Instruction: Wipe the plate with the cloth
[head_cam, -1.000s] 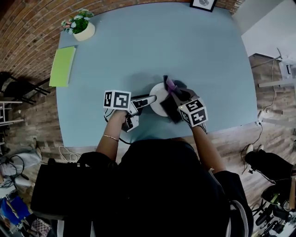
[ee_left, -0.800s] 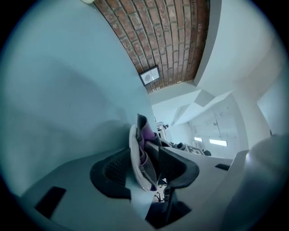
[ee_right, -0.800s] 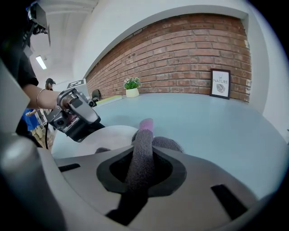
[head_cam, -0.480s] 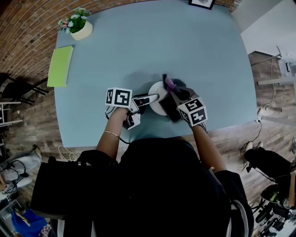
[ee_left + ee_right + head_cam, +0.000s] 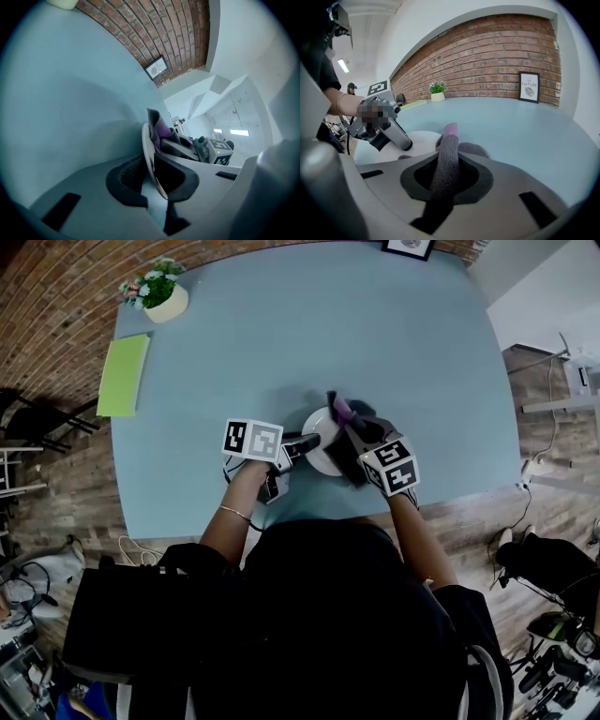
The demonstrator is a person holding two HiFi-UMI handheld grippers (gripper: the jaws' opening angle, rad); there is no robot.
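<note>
The left gripper point(image 5: 152, 183) has just been closing its jaws, and they now pinch the left rim of the white plate point(image 5: 320, 448). The plate sits on the blue counter point(image 5: 281, 343) directly in front of the person. The right gripper point(image 5: 446, 178) has its jaws clamped on a fold of the grey-and-purple cloth point(image 5: 446, 154), held at the plate's right side; whether the cloth touches the plate is unclear. The step in hand looks like steadying the plate before wiping. The next move likely calls for pressing the cloth onto the plate's face and sweeping across while the left grip stops it sliding.
</note>
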